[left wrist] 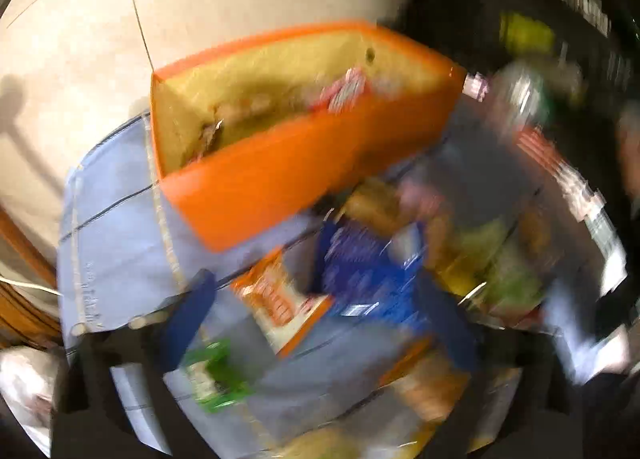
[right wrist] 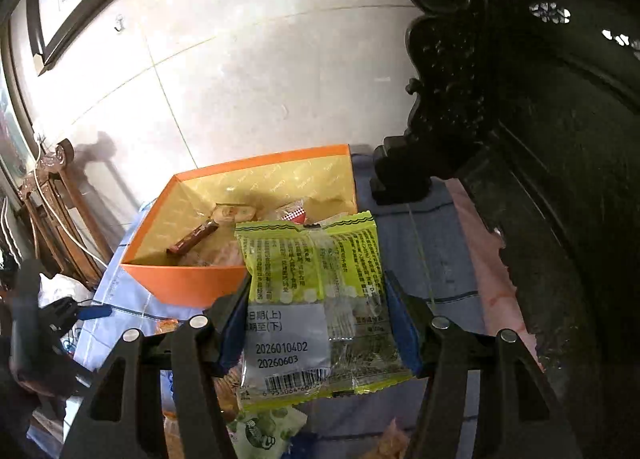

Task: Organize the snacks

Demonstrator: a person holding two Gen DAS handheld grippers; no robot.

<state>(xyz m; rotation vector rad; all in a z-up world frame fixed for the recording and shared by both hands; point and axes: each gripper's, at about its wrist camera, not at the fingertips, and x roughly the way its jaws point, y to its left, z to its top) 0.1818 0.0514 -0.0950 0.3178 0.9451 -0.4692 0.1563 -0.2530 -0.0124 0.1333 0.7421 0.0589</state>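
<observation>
An orange box (right wrist: 188, 287) with a yellow lining stands on a light blue tablecloth (right wrist: 404, 243); several small snacks lie inside it. My right gripper (right wrist: 318, 295) is shut on a yellow-green snack packet (right wrist: 312, 279), held just above and in front of the box's near right corner. The left wrist view is badly blurred: the orange box (left wrist: 280, 175) is ahead, and loose packets lie between the blue fingers (left wrist: 192, 311), among them an orange one (left wrist: 276, 299), a blue one (left wrist: 368, 271) and a green one (left wrist: 216, 375). My left gripper (left wrist: 320, 323) looks open with nothing held.
A dark carved wooden chair (right wrist: 520, 139) stands close on the right of the box. A wooden side table (right wrist: 60, 219) with white cables stands at the left by the tiled floor. More packets lie under my right gripper (right wrist: 260, 431).
</observation>
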